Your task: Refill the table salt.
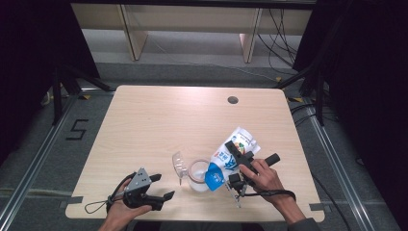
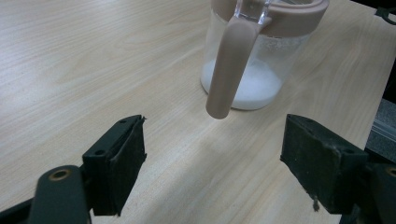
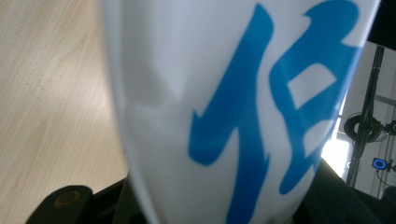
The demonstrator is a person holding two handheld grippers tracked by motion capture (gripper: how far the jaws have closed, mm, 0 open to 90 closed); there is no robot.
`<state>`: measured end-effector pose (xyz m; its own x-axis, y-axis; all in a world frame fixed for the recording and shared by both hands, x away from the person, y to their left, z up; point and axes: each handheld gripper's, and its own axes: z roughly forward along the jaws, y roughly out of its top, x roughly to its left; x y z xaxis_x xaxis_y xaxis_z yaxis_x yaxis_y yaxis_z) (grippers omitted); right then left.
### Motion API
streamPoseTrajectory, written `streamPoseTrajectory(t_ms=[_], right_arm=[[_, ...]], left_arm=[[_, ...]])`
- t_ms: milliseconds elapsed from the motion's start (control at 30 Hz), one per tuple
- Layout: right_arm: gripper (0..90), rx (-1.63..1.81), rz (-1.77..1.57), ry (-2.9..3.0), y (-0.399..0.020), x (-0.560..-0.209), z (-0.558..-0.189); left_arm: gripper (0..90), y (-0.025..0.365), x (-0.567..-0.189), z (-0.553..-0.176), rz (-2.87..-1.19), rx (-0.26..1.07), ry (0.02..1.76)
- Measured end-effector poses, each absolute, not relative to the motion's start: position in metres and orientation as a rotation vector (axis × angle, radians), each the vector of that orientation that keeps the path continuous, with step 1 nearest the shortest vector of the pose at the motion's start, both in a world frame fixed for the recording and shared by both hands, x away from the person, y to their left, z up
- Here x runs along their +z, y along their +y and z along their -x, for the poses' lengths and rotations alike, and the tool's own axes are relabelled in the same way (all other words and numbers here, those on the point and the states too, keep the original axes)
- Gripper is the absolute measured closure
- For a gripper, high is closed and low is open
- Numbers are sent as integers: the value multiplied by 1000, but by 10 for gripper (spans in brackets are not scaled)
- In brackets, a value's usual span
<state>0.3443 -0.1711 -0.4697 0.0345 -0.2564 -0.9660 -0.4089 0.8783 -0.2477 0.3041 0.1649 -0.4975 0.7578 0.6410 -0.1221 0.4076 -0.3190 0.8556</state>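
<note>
High view: right tongs (image 1: 239, 161) clamp the white-and-blue bag (image 1: 231, 156) mid-body, tilted mouth-down over the clear jar (image 1: 199, 175) near the worktop's (image 1: 159, 115) front edge, right of centre. Bag looks soft and slick, contents shift; grip across the body, firmly. Jar rigid, likely fragile; take its pink handle (image 2: 229, 70). Left tongs (image 2: 212, 168) open, empty, short of that handle.

Beside one clear jar (image 1: 198, 175) with a pink rim, there is one white-and-blue bag (image 1: 230, 159) and one clear lid (image 1: 179, 165). Two grippers sit near the jar: one left gripper (image 1: 160, 186), one right gripper (image 1: 234, 166)
</note>
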Motion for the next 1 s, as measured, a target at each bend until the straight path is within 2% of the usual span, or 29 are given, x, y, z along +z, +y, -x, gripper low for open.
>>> streamPoseTrajectory(t_ms=[1000], right_arm=[[640, 107, 554, 1552, -170, -469, -343]], left_arm=[[211, 165, -498, -304, -1954, 293, 792]])
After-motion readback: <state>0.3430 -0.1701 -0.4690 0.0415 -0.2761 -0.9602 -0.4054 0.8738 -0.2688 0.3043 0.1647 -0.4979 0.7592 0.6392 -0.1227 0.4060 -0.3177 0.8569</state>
